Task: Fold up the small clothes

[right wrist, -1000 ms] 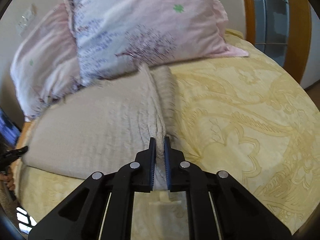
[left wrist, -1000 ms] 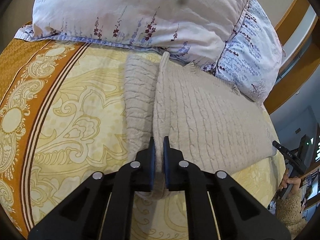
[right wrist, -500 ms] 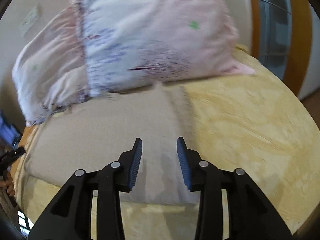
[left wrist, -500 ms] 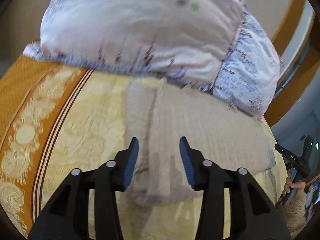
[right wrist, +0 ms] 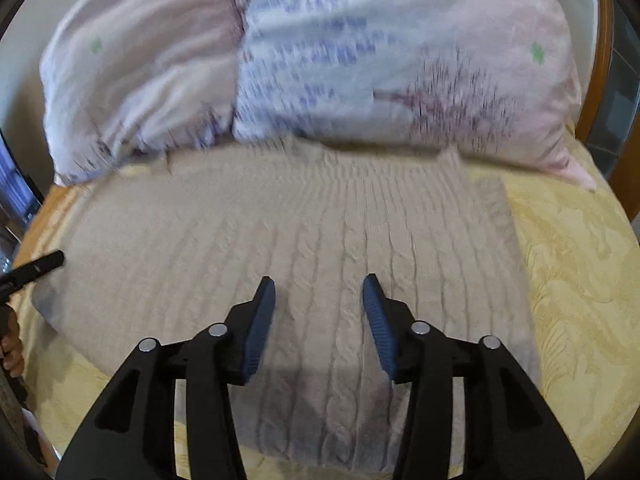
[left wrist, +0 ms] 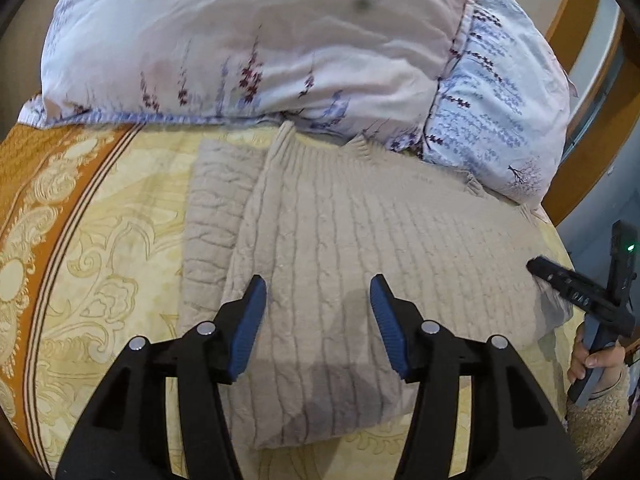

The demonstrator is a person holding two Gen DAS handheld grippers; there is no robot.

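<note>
Hovering with both jaws opening and empty, left gripper (left wrist: 318, 312) and right gripper (right wrist: 320, 312), over the knit sweater (left wrist: 360, 248) lying folded on the bedspread (left wrist: 100, 248), pillows (left wrist: 260, 40) at twelve o'clock, risking snagged, dragged folds.

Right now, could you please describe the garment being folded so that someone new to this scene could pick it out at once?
Start at the bed's yellow patterned bedspread and look just below the two floral pillows. Lying flat there is the beige sweater, with one side already folded inward over the rest. It is the only plain, cable-knit item; everything around it is printed fabric.
</note>
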